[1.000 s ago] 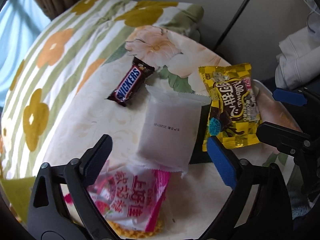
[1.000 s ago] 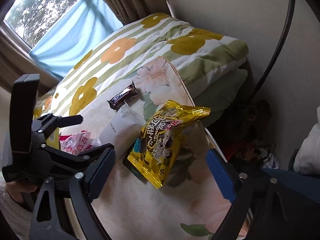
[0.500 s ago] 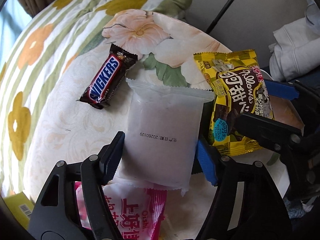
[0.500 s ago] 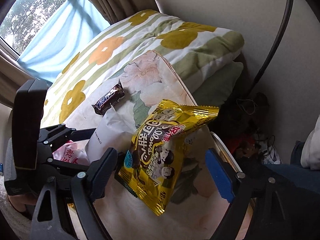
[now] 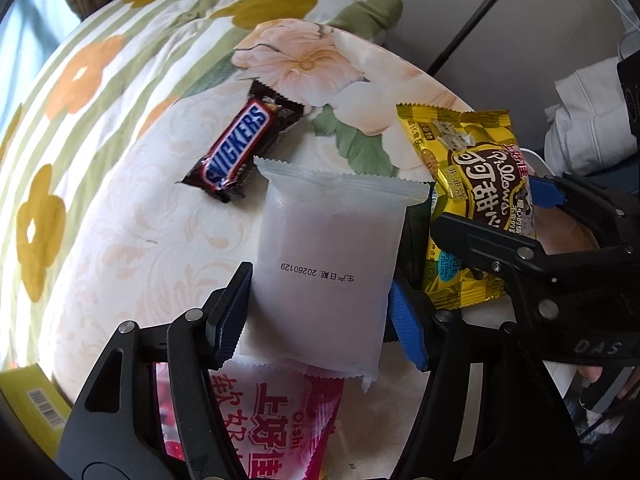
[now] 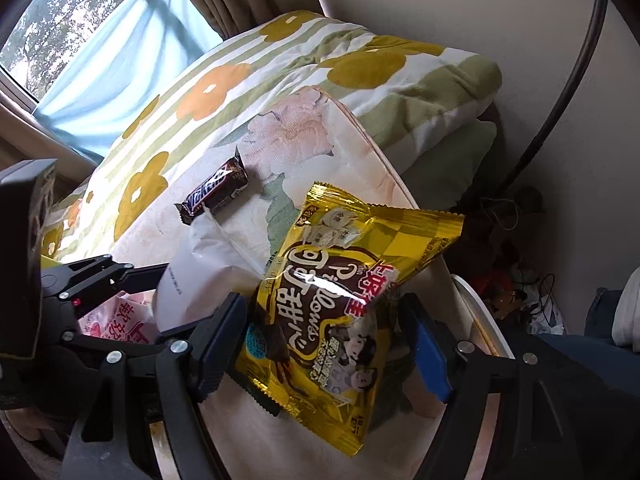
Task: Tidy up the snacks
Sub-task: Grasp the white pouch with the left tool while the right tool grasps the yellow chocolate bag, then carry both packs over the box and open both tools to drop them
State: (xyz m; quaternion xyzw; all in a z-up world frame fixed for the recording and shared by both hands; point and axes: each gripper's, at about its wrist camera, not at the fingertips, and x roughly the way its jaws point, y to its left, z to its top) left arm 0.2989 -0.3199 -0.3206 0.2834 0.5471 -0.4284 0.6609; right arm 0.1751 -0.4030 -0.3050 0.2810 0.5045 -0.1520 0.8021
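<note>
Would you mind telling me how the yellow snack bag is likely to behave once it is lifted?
The yellow snack bag looks puffy, so it is probably light for its size. Its glossy foil may be slippery. The crimped ends would likely flop or crumple, since it is a soft pouch.

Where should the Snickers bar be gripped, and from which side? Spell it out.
Take the Snickers bar across its narrow middle, coming from above. It lies flat and alone on the floral cushion, long sides clear, though its near end sits close to the white packet. The crimped ends would likely slip.
</note>
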